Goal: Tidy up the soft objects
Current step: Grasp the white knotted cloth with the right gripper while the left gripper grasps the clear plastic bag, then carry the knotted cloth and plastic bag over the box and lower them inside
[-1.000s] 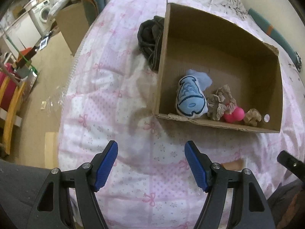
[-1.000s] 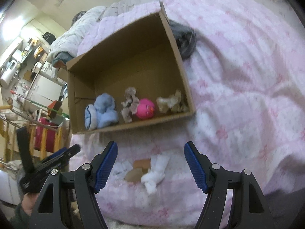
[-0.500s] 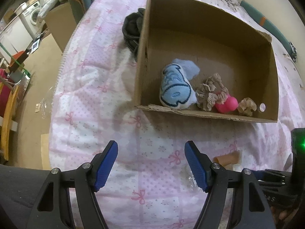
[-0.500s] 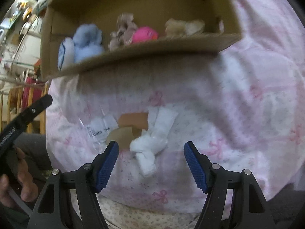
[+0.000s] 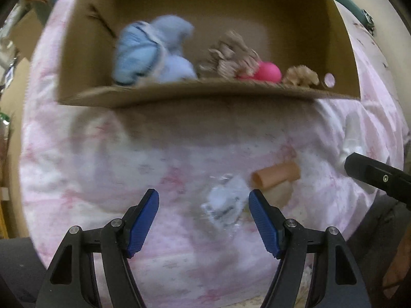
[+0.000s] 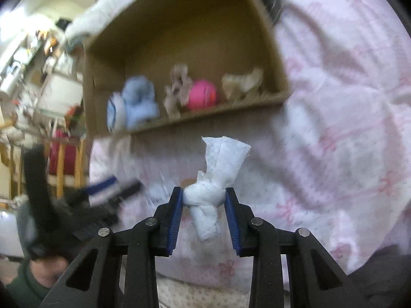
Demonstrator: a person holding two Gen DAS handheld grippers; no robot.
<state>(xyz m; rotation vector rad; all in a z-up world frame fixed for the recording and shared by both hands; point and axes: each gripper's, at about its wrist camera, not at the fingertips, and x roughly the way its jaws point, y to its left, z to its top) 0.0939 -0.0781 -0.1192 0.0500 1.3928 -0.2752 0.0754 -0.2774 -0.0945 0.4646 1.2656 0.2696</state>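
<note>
My right gripper [image 6: 204, 196] is shut on a knotted white cloth [image 6: 215, 179] and holds it above the pink bedspread, in front of the cardboard box [image 6: 205, 124]. The box [image 5: 205, 95] holds a blue plush [image 5: 151, 54], a beige scrunchie [image 5: 231, 56], a pink ball [image 5: 267, 71] and a tan scrunchie [image 5: 300, 75]. My left gripper [image 5: 204, 201] is open, low over the bed, with a crumpled clear wrapper [image 5: 223, 205] between its fingertips. An orange tube [image 5: 276, 177] lies just right of it.
The right gripper's black arm [image 5: 377, 177] enters the left wrist view at the right edge. The left gripper [image 6: 102, 190] shows blurred at the left of the right wrist view. A dark garment [image 6: 272, 2] lies behind the box. A wooden rack [image 6: 64, 159] stands beyond the bed's left edge.
My right gripper has closed on the knotted white cloth and lifted it off the bed. My left gripper has moved forward and right, over the clear wrapper.
</note>
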